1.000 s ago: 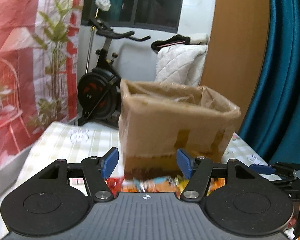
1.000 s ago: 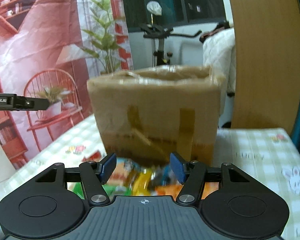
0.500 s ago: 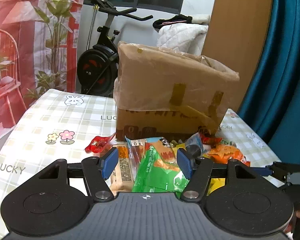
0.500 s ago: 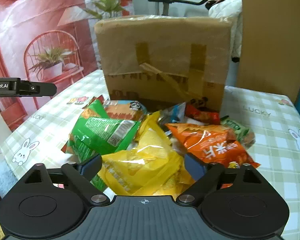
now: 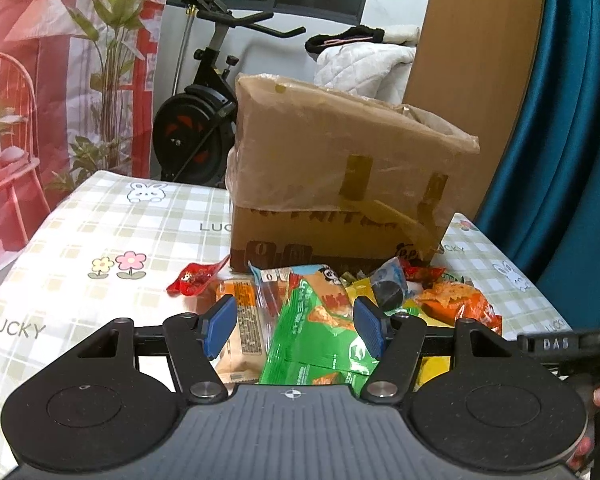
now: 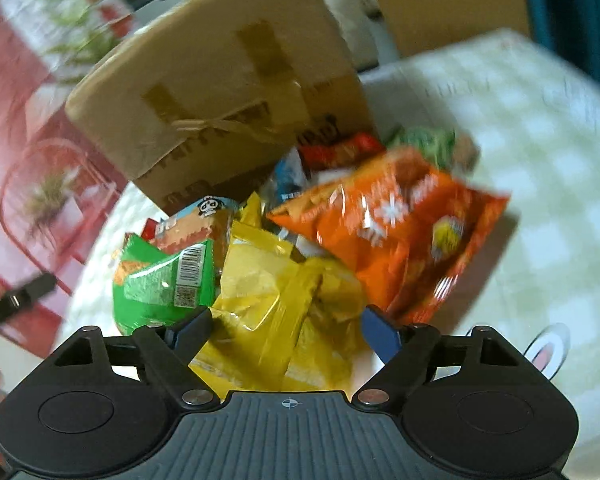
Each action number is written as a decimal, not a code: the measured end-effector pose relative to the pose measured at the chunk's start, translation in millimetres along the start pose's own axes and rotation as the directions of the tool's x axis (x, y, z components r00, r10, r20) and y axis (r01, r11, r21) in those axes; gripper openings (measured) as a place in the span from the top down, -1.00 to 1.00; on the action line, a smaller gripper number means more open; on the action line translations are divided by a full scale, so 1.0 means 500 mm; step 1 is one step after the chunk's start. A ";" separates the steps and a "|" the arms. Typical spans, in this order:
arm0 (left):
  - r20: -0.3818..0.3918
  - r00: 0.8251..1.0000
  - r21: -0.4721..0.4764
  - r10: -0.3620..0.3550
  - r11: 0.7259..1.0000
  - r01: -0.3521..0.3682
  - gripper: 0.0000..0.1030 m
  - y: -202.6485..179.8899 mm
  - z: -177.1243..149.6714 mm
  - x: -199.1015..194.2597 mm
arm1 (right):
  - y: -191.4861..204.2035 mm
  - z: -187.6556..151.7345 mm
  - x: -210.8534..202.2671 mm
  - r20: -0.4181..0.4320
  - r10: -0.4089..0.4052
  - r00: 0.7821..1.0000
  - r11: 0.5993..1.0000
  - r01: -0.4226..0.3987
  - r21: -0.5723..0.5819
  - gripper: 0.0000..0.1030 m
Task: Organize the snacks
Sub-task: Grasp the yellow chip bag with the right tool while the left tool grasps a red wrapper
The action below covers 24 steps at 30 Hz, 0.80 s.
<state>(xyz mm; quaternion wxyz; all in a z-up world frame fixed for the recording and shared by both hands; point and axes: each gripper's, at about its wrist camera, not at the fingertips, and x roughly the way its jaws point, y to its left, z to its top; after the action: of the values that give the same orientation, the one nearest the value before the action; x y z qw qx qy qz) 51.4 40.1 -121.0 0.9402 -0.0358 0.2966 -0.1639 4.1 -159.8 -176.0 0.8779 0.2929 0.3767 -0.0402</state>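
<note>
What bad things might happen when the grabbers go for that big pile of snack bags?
The bags overlap, so the open right gripper, its jaws just closing a little above the yellow bag, might drag the orange bag along too. Squeezing hard could crush the chips inside. The open left gripper over the green bag might nudge the small red packet further across the table.

Snack pile (image 5: pixel 340 304) beside cardboard box (image 5: pixel 340 168): lower packets hidden (right wrist view is motion-blurred throughout).
</note>
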 end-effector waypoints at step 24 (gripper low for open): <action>-0.038 0.999 0.005 0.003 1.000 -0.003 -0.29 0.015 -0.016 0.018 | 0.003 0.033 0.107 -0.058 0.028 0.998 0.980 -0.016 0.197 -0.56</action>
<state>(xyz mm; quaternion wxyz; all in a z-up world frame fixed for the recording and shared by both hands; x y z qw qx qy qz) 56.1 44.6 -133.5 0.9347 -0.0299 0.3140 -0.1638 53.2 -159.7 -202.9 0.8333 0.3832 0.3942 -0.0584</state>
